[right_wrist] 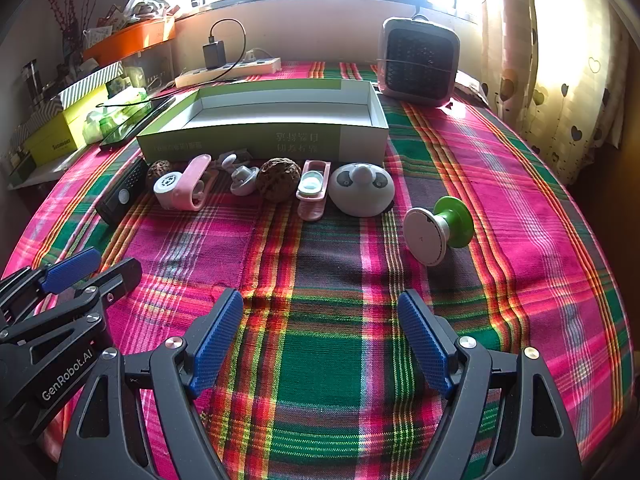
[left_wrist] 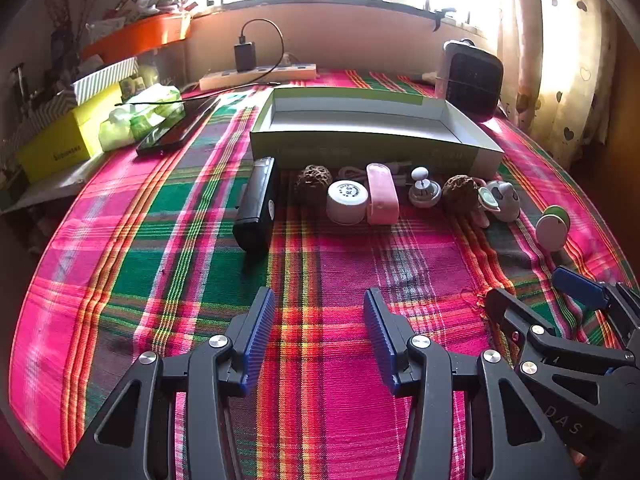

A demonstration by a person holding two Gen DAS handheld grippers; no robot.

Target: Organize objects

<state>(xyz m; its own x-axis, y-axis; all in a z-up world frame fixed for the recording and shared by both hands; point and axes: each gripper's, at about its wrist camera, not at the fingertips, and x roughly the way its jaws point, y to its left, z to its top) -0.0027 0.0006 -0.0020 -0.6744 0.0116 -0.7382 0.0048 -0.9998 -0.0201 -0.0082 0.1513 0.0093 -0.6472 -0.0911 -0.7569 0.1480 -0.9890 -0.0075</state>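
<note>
**Small objects lined up before an open box on a plaid cloth**

While bright window light washes out the far wall, a pink-and-green plaid cloth [right_wrist: 320, 280] covers the table. An open tray-like box [right_wrist: 264, 120] sits at twelve o'clock, the row of small objects [right_wrist: 280, 184] just before it, and a green-and-white spool [right_wrist: 438, 228] lies at one o'clock. The left gripper [left_wrist: 320, 332] and right gripper [right_wrist: 320, 336] tilt downward over bare cloth, jaws spread wide, holding nothing. Clutter at ten o'clock is hard to make out.
</note>
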